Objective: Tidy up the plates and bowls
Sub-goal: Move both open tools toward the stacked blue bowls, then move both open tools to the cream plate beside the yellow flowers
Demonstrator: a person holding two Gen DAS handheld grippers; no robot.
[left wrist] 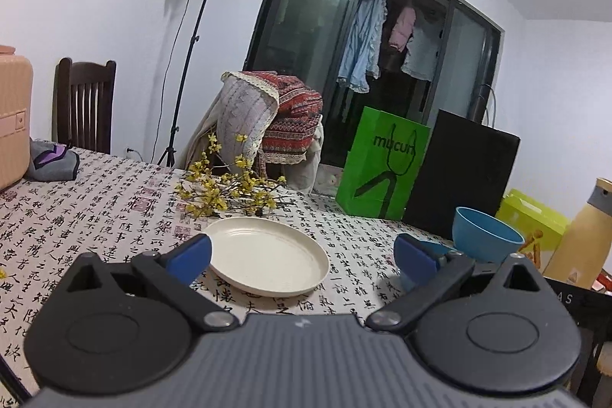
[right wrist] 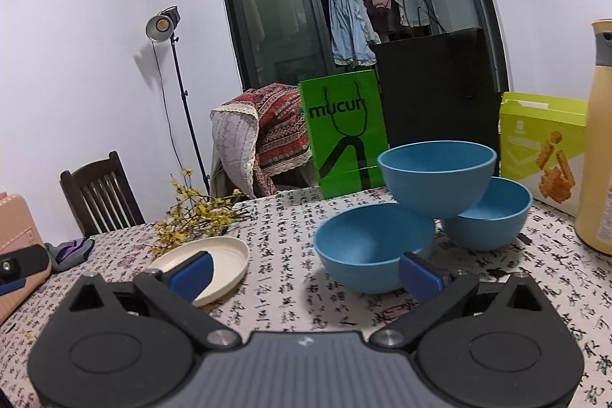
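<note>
At frame center, the top blue bowl [right wrist: 436,174] is judged light, slippery; rim grip advised. Right gripper [right wrist: 306,274] and left gripper [left wrist: 302,255] fingers are spread wide, empty.

From your left wrist, the right finger [left wrist: 415,260] hides most of a blue bowl [left wrist: 440,248] just beside the cream plate [left wrist: 267,255]. The yellow bottle [right wrist: 598,140], right of that plate, is cut off.
</note>
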